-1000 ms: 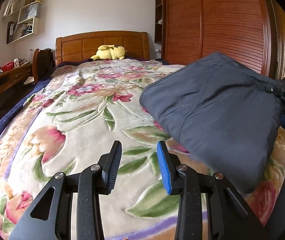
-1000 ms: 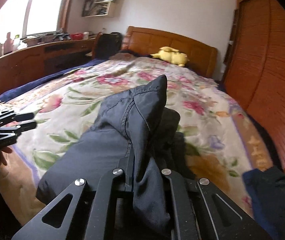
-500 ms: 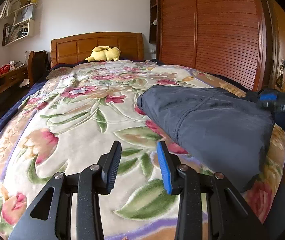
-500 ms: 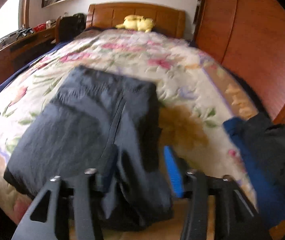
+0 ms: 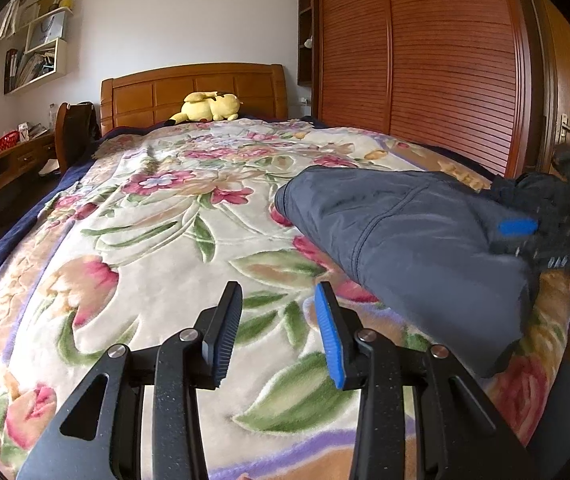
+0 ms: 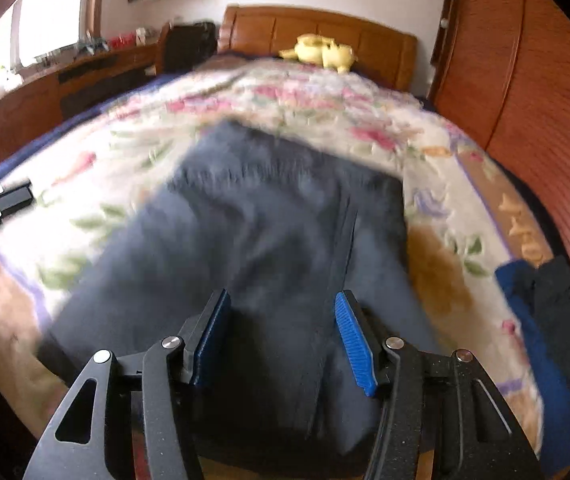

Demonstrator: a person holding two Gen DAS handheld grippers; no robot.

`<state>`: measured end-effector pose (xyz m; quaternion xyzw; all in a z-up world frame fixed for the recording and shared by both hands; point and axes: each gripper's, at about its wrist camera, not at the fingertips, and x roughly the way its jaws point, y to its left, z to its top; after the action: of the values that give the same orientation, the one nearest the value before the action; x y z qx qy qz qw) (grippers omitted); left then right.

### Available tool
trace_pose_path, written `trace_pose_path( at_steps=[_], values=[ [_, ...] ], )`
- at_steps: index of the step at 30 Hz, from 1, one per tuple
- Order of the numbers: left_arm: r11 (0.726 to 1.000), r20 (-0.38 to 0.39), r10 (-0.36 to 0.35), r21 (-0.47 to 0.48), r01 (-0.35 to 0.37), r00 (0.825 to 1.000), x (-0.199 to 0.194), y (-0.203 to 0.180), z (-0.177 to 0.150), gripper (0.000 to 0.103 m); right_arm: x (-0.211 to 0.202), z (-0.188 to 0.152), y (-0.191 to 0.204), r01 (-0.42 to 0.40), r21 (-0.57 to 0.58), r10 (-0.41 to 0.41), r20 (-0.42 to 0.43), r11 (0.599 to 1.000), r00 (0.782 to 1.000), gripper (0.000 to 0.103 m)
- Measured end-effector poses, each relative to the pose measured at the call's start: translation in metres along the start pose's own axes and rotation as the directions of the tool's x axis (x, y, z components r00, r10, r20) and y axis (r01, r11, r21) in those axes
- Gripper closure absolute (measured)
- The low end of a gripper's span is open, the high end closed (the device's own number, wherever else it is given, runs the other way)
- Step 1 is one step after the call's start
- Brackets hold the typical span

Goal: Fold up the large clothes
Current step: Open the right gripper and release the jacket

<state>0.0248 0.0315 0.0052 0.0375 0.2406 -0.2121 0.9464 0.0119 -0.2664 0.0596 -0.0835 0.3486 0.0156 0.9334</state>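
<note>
Folded garment (image 6: 269,240) lies flat on bed (image 5: 133,240), long axis toward headboard. Right gripper (image 6: 283,336) directly over near end, jaws just opened, nothing pinched. Left gripper (image 5: 279,332) (apart, empty) well off to side.

One folded garment (image 5: 417,240), one plush toy (image 5: 209,106), two hand-held grippers (image 5: 279,336) (image 6: 283,338).

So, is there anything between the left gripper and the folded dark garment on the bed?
Nothing visible stands in the way. Between the left gripper and the dark garment there is only bare floral blanket. The right gripper is open over the garment's near end, not holding it.
</note>
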Motion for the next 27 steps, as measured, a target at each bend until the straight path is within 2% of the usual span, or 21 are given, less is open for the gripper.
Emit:
trace_pose_path(
  at_steps=[7, 8, 10, 13, 16, 20, 24, 27],
  values=[
    [1.0, 0.002, -0.003, 0.001, 0.002, 1.0, 0.001, -0.003, -0.003, 0.05, 0.024, -0.024, -0.002, -0.003, 0.035, 0.003, 0.023, 0.999, 1.0, 0.047],
    [1.0, 0.006, -0.003, 0.003, 0.003, 1.0, 0.001, -0.004, -0.003, 0.048, 0.022, -0.025, -0.002, -0.007, 0.042, 0.005, 0.028, 0.999, 1.0, 0.047],
    [1.0, 0.012, -0.002, 0.01, 0.002, 1.0, 0.0, -0.007, -0.002, 0.038, 0.018, -0.027, -0.003, -0.009, 0.05, 0.008, 0.032, 0.999, 0.999, 0.047],
    [1.0, 0.01, 0.003, 0.022, -0.003, 1.0, 0.003, -0.011, -0.003, 0.036, 0.0, -0.031, -0.001, 0.013, 0.053, -0.015, 0.037, 0.999, 0.999, 0.046],
    [1.0, 0.006, 0.003, 0.026, -0.003, 1.0, 0.005, -0.015, -0.003, 0.03, -0.025, -0.039, -0.005, 0.061, 0.077, -0.065, 0.049, 0.995, 0.997, 0.036],
    [1.0, 0.034, 0.007, 0.023, -0.008, 0.999, 0.002, -0.02, 0.0, 0.025, -0.039, -0.047, -0.018, 0.103, 0.105, -0.108, 0.038, 0.989, 0.993, 0.027],
    [1.0, 0.095, 0.019, 0.01, -0.02, 0.995, -0.007, -0.024, 0.005, 0.023, -0.024, -0.054, -0.03, 0.058, 0.158, -0.053, -0.039, 0.986, 0.998, 0.025],
    [1.0, 0.112, 0.012, 0.009, -0.013, 0.994, -0.009, -0.026, 0.008, 0.021, -0.013, -0.059, -0.031, 0.033, 0.181, -0.026, -0.042, 0.983, 0.999, 0.023]
  ],
)
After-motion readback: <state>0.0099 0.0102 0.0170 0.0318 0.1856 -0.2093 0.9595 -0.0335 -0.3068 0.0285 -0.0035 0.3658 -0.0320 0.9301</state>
